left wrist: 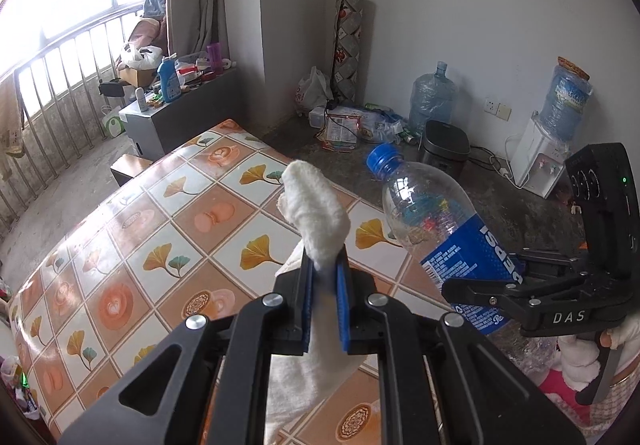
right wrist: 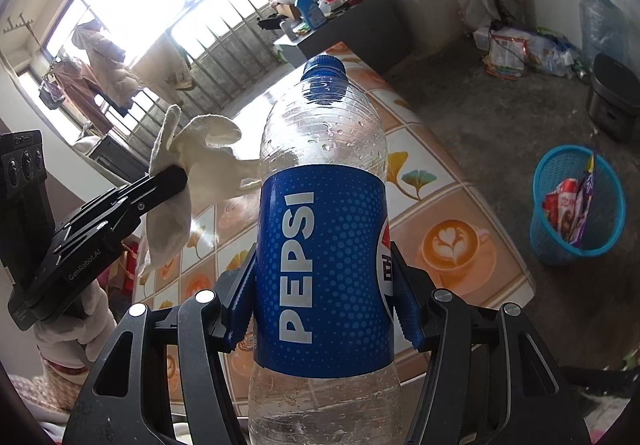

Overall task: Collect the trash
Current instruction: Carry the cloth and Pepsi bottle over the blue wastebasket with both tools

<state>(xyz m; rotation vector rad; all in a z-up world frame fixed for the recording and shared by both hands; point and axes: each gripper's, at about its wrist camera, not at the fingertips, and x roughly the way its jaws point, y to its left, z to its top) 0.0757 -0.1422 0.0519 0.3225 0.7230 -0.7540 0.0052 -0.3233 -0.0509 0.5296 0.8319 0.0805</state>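
Pepsi bottle [right wrist: 324,245] gripped by right hand-held gripper [right wrist: 324,309]; left hand-held gripper [left wrist: 325,277] pinches white cloth [left wrist: 316,217]

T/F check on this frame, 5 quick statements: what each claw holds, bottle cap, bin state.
1. The right claw is shut on the Pepsi bottle. True.
2. The bottle's cap is off. False: the blue cap is screwed on.
3. The left claw holds a white cloth. True.
4. The blue bin on the floor is empty. False: it already holds wrappers.
5. The bottle is full of cola. False: it looks clear and empty, with only droplets inside.
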